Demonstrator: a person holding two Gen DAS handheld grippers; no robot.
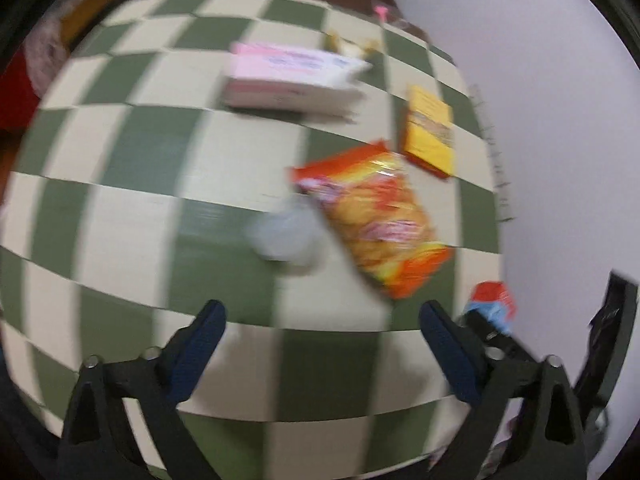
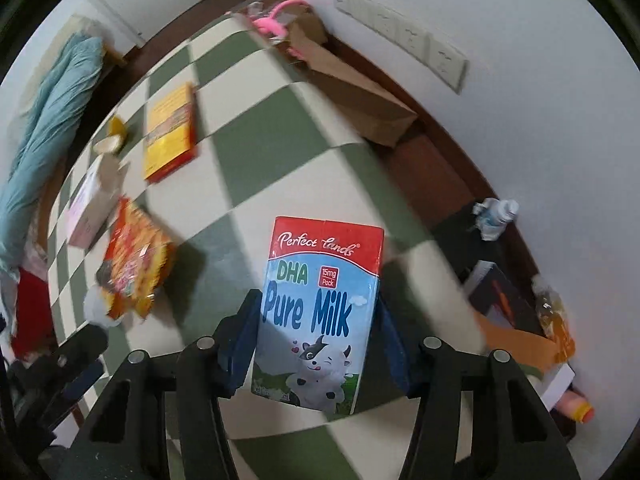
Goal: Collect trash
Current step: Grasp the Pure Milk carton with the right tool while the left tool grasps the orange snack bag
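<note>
My right gripper [image 2: 316,304] is shut on a red and blue Pure Milk carton [image 2: 320,312], held upright above the green and cream checkered table [image 2: 264,148]. The same carton [image 1: 494,304] shows at the lower right of the left wrist view. My left gripper [image 1: 322,316] hangs open over the table with nothing between its fingers. Just beyond it lie an orange snack bag [image 1: 380,220] and a crumpled clear plastic piece [image 1: 286,234]. Farther off are a yellow box [image 1: 430,132] and a pink and white box [image 1: 292,76].
A brown paper bag [image 2: 352,88] lies on the table's far edge by the white wall. Small peel scraps [image 2: 114,134] sit near the yellow box [image 2: 170,130]. Below the table at right are a crushed bottle [image 2: 494,216], a dark box [image 2: 504,296] and wrappers. Blue cloth [image 2: 52,120] hangs at left.
</note>
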